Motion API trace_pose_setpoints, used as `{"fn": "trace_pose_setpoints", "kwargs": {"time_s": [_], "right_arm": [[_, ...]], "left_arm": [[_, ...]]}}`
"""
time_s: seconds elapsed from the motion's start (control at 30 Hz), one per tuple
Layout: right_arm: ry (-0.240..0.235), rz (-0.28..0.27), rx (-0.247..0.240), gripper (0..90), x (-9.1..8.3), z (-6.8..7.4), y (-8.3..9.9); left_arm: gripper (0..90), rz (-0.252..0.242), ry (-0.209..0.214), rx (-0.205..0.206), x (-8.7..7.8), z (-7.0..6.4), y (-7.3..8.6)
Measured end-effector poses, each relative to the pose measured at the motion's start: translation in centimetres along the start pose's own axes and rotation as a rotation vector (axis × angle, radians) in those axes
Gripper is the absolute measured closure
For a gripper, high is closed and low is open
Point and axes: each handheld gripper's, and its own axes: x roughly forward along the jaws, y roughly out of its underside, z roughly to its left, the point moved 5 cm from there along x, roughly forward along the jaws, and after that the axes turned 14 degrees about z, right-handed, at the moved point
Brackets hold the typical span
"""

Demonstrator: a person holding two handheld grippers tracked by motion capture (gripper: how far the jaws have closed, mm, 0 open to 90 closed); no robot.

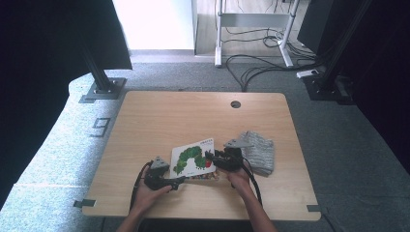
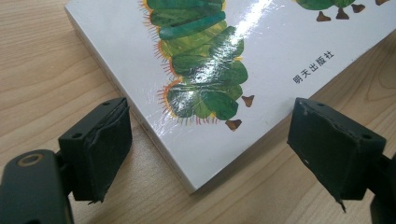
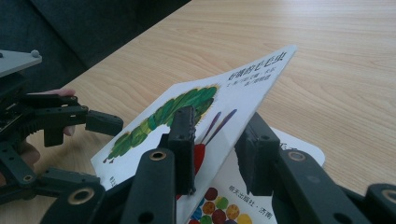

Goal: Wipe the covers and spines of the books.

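Book cover (image 3: 243,88) pinched and lifted by right gripper (image 3: 217,154), left gripper (image 2: 210,154) agape straddling book corner (image 2: 196,179)

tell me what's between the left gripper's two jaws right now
The near corner of the caterpillar book lies between the open jaws of the left gripper, untouched by either; bare wooden table surrounds it. The left gripper view shows this.
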Motion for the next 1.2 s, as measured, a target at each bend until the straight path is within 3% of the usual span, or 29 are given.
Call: {"fn": "trace_pose_setpoints", "kwargs": {"time_s": [1.2], "right_arm": [[0.046, -0.006, -0.164, 71.3, -1.7, 1.7, -0.4]], "left_arm": [[13.0, 0.005, 0.012, 0.013, 0.3, -0.2, 0.0]]}}
